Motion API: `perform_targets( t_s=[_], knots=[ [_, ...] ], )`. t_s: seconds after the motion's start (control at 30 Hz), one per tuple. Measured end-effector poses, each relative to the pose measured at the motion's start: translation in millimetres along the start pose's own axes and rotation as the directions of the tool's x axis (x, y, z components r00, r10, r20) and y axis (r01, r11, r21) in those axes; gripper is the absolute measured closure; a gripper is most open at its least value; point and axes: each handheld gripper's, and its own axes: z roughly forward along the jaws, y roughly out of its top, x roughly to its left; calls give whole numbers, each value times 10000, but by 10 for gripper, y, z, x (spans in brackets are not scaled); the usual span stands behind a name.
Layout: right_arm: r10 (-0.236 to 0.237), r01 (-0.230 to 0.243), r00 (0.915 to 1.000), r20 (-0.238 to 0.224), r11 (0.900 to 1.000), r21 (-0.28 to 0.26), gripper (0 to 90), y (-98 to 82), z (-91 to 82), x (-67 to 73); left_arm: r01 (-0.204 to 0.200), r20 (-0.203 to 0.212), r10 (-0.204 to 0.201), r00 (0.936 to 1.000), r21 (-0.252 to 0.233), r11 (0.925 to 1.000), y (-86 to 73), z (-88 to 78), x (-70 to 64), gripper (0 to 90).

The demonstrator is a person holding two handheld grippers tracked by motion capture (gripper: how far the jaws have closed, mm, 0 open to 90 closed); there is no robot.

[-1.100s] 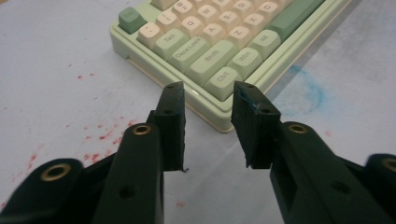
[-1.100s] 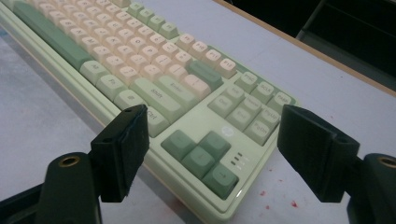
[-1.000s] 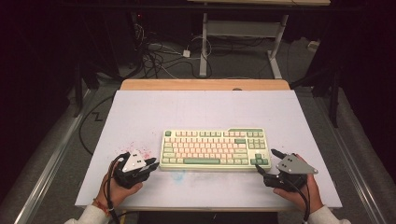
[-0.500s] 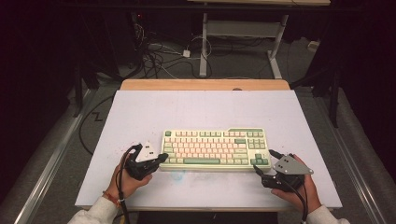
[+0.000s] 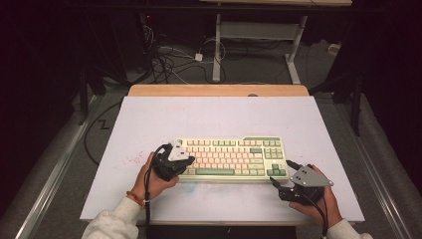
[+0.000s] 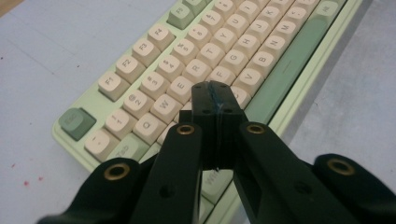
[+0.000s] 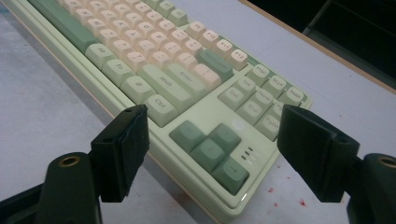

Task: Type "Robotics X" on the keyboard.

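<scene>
From the high view we see the keyboard lying near the front of the counter, the left hand-held gripper over its left end and the right hand-held gripper just off its right front corner.

In the left gripper view the jaws are pressed together with nothing between them, poised above the letter keys; pushed down off-centre, we judge the tip could catch two keys at once.

In the right gripper view the jaws are spread wide before the arrow keys; whether they touch the case is hard to tell, and a nudge could slide the keyboard.
</scene>
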Motion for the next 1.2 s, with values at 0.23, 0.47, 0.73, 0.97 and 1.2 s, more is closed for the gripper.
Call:
perform_targets(
  t_s=[0.23, 0.47, 0.73, 0.97, 1.2],
  knots=[
    [-167, 167, 9998, -52, 9998, 82, 252, -5, 14, 12, 98, 92, -99, 9999, 171, 9998, 151, 185, 16, 876],
    [-203, 203, 9998, -17, 9997, 148, 257, -9, 23, 8, 22, 130, -27, 9999, 356, 9994, 287, 355, 8, 876],
    [-313, 314, 9995, -47, 9993, 217, 258, -13, 34, 13, -175, 125, 167, 9998, 625, 9979, 398, 519, 4, 876],
    [-342, 343, 9994, -46, 9991, 253, 258, -19, 32, 10, -344, 176, 330, 9993, 874, 9956, 448, 598, -4, 874],
    [-411, 412, 9991, -52, 9985, 348, 258, -19, 40, 17, -388, 207, 366, 9991, 1188, 9922, 465, 652, -17, 873]
  ],
)
